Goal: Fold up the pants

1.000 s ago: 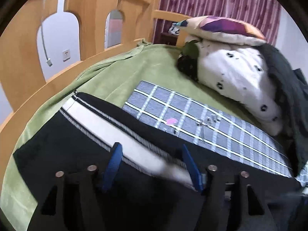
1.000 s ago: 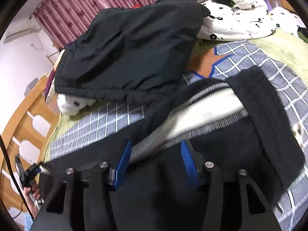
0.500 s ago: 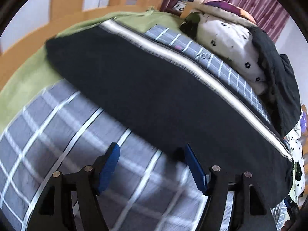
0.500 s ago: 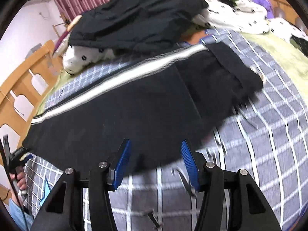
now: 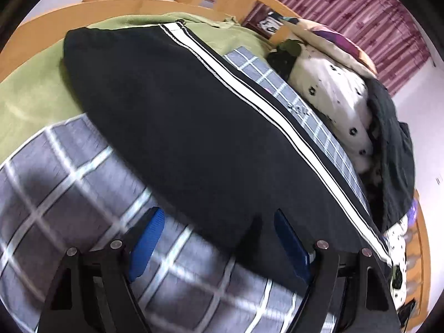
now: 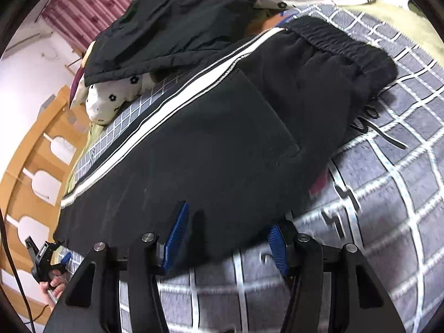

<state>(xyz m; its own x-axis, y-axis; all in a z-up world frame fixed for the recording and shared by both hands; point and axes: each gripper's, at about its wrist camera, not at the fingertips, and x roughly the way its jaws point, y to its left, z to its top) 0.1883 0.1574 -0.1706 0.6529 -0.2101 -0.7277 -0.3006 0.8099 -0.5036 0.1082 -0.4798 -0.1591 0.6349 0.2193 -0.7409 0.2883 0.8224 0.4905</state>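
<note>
Plaid bedspread (image 5: 69, 172) has the black pants (image 5: 199, 127) lying flat lengthwise, left gripper (image 5: 219, 241) and right gripper (image 6: 224, 233) both wide open holding nothing, so a shallow pinch could snag just one layer.

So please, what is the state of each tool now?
Left tool: open, holding nothing.
Right tool: open, holding nothing, at the edge of the black pants.

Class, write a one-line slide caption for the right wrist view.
Open right tool at the near edge of black pants lying flat on the checked bedsheet.
</note>
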